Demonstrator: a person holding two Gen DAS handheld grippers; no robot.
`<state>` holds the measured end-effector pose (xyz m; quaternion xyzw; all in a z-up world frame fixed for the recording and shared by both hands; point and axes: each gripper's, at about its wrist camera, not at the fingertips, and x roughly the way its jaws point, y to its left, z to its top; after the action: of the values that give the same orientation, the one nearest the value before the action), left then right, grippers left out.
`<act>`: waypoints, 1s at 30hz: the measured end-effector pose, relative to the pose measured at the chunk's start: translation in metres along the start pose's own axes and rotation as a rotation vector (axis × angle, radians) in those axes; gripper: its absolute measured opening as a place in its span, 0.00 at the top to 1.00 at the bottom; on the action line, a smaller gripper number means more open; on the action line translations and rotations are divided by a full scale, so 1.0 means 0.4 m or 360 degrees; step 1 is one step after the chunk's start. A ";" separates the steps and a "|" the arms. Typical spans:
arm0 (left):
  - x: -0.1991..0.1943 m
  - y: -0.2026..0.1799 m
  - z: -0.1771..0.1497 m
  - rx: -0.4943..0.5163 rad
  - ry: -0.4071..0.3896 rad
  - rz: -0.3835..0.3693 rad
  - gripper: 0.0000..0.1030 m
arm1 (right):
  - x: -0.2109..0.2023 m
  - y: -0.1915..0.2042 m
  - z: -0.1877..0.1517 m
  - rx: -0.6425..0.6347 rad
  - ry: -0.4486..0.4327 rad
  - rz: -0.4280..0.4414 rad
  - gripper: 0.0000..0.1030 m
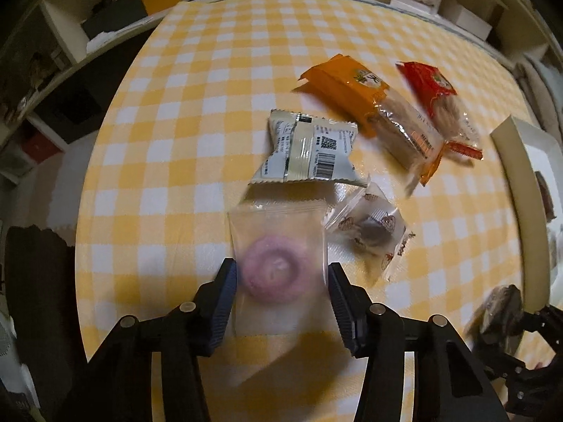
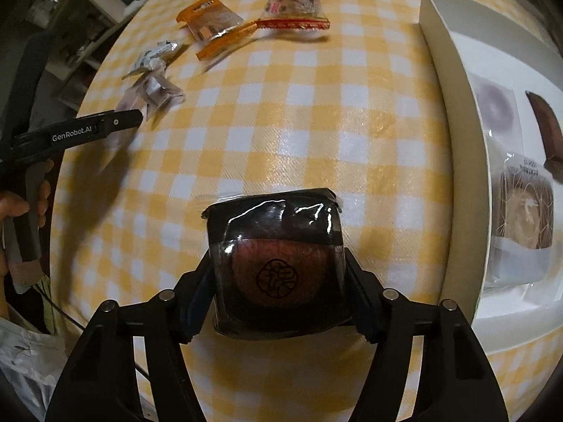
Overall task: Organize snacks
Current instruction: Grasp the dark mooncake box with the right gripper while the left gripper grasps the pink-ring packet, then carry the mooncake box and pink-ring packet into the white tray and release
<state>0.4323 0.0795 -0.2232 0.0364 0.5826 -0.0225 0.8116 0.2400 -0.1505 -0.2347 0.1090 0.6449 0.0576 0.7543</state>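
A clear packet with a pink doughnut (image 1: 272, 246) lies on the yellow-checked tablecloth (image 1: 197, 112). My left gripper (image 1: 281, 265) straddles it, its pads against the packet's two side edges. My right gripper (image 2: 278, 253) is shut on a dark-wrapped round pastry (image 2: 278, 277) with a black seal, held above the cloth to the left of the white box (image 2: 454, 112). Farther off lie a white-green packet (image 1: 309, 151), an orange packet (image 1: 355, 95), a red packet (image 1: 436, 95) and a small clear packet with a dark sweet (image 1: 369, 232).
The white box holds a purple doughnut packet (image 2: 496, 105), a brown bar (image 2: 545, 130) and a brown pastry (image 2: 524, 218). A person's hand (image 2: 14, 207) grips the left tool's handle. Shelves (image 1: 70, 35) with boxes stand beyond the table's far and left edges.
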 end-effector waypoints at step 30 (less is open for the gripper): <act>-0.467 -0.029 -0.150 -0.0196 -0.0653 -0.0308 0.52 | -0.332 -0.040 0.123 -0.0074 -0.0772 0.0019 0.38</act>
<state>0.3149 0.0721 -0.0660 -0.0745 0.4065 -0.0717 0.9078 0.2661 -0.2008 -0.1038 0.1059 0.4427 0.0489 0.8891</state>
